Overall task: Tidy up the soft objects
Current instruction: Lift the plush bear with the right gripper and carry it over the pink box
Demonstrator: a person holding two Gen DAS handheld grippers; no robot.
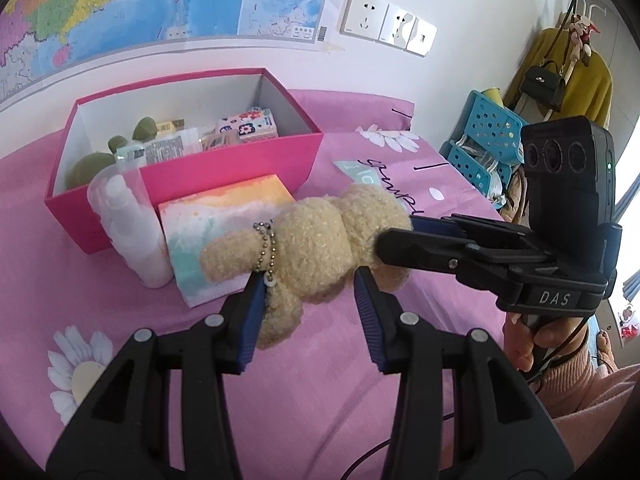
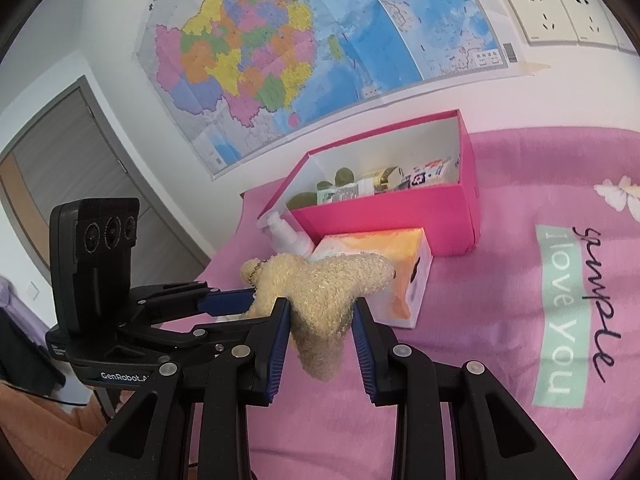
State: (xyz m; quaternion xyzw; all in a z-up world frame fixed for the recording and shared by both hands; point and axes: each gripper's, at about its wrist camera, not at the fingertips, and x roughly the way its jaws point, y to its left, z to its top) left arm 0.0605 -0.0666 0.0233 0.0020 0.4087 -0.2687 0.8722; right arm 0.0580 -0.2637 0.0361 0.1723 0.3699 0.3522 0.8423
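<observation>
Plush bear (image 1: pixel 320 240) hangs lifted over the bed (image 1: pixel 280 400), both sets of jaws clamped on it: my left gripper (image 1: pixel 310 312) pinches it low by the ball-chain side, and my right gripper (image 2: pixel 322 326) grips the other end, a leg dangling below its jaws. Pink box (image 1: pixel 192 168) sits ahead of the jaws, beyond the tissue pack (image 1: pixel 224 216) and white bottle (image 1: pixel 128 224), which lie btwn jaws and box.

Risks, as I judge them: fur is squashy, so either grip could creep off w/ a tug. If both hands pull apart, the toy stretches and one end may pop free. Ball chain (image 1: pixel 266 250) dangles right by my left jaws and could snag. Carrying low, the bear could clip the bottle and tip it.

Hard to tell: bear's face isn't visible. Box contents are partly hidden by its near wall; green round things inside are unclear. Can't see how deep the pads bite through the fur.
</observation>
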